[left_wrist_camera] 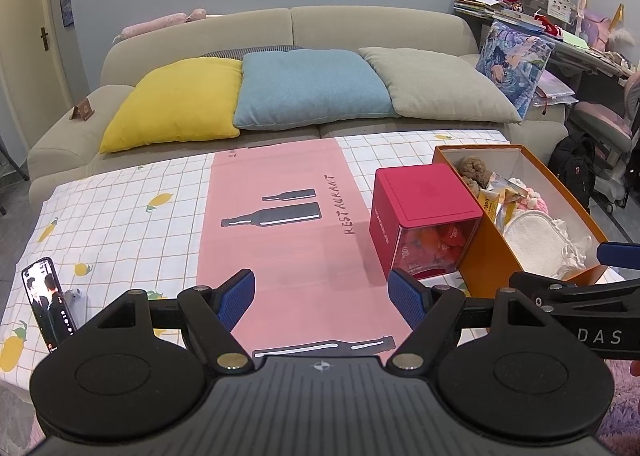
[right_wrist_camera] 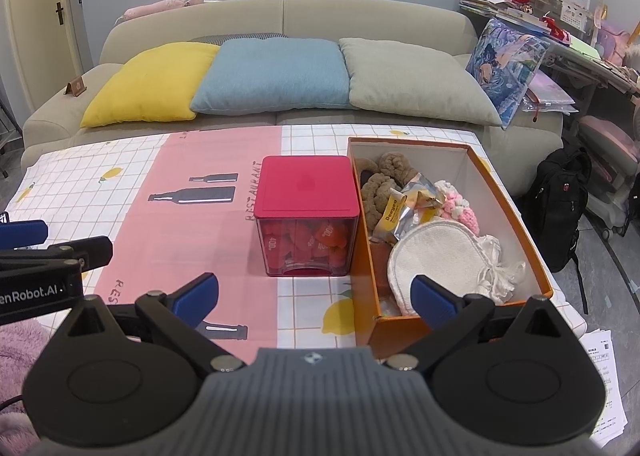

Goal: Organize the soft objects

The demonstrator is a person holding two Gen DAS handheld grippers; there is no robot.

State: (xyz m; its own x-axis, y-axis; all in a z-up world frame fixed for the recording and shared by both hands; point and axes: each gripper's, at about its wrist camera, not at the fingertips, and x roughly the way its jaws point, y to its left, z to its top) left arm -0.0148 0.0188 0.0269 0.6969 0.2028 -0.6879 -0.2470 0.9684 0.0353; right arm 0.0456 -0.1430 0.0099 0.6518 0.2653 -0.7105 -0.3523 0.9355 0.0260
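Bright even light, sharp, fisheye-bent edges

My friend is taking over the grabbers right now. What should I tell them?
Left gripper: open, holding nothing, above the pink strip of the tablecloth.
Right gripper: open, holding nothing, at the near end of the orange box.
The orange box holds the soft things: brown plush pieces, a pink and white crochet piece, a white round pad, plus a foil snack packet.
The red-lidded clear box stands just left of it, lid on, red items inside.
Done: nothing lies loose on the cloth.
Left: I cannot tell what sorting remains; check the box contents.
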